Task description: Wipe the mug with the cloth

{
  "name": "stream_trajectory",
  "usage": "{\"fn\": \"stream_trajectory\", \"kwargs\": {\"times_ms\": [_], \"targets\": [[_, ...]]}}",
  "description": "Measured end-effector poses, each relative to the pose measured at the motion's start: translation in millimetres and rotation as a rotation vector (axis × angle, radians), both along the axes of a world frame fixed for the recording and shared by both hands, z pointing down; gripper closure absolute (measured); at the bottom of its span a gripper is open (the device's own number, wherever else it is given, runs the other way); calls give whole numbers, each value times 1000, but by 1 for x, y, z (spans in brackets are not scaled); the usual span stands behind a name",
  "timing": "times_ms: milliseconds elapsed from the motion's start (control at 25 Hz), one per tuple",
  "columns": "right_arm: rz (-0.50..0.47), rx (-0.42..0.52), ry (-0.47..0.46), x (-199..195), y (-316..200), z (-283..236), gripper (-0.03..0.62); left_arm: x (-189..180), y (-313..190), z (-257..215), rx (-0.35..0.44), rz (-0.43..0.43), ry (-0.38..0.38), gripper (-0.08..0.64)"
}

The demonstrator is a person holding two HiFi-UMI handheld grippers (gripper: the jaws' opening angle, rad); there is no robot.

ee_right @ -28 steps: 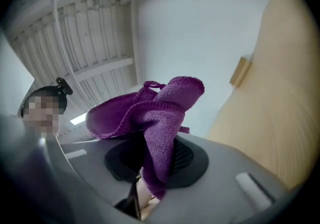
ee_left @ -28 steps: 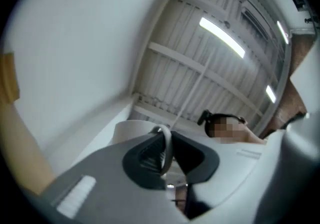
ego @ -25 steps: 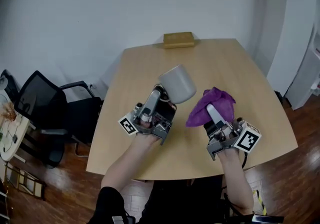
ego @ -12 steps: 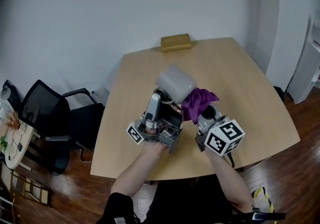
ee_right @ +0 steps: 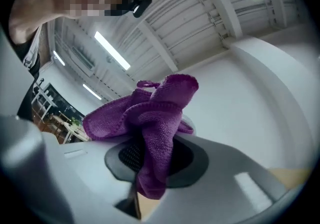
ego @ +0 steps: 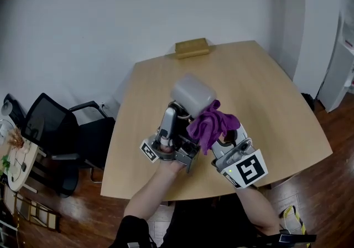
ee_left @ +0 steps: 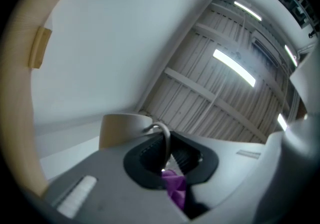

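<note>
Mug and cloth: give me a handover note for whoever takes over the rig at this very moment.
Left gripper: jaws have just been closing and are now shut on the handle of the white mug, which is held up above the table.
Right gripper: shut on the bunched purple cloth, held close beside the mug near its handle; contact not certain.
Done: both things are lifted and side by side.
Left: the wiping itself; how much is already wiped cannot be told.
</note>
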State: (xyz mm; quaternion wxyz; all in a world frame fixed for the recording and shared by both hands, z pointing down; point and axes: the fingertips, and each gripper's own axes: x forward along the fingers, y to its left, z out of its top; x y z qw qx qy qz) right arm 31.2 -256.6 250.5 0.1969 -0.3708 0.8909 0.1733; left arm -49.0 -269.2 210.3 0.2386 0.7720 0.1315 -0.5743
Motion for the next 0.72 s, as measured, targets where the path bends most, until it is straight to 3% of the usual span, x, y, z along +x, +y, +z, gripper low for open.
{"fn": "stream_trajectory", "kwargs": {"times_ms": [120, 200, 240, 320, 400, 480, 560, 720], "targets": [[47, -205, -31, 18, -47, 37, 512, -2, 11, -5, 66, 14, -11, 522], [26, -344, -113, 34, -66, 54, 511, -2, 18, -7, 95, 20, -15, 523], [-4, -348, -175, 42, -63, 50, 511, -1, 21, -6, 106, 20, -21, 522], [-65, -233, -265, 53, -39, 21, 511, 1, 24, -5, 121, 16, -36, 522], [-98, -75, -272, 51, -10, -10, 512, 3, 23, -3, 125, 13, -46, 522], [-96, 11, -225, 40, 6, -21, 512, 4, 22, -1, 129, 18, -48, 522], [-77, -17, -179, 31, 0, -9, 512, 5, 28, 0, 152, 19, -51, 523], [-46, -315, -173, 40, -49, 38, 511, 10, 39, 4, 245, -29, -152, 523]]}}
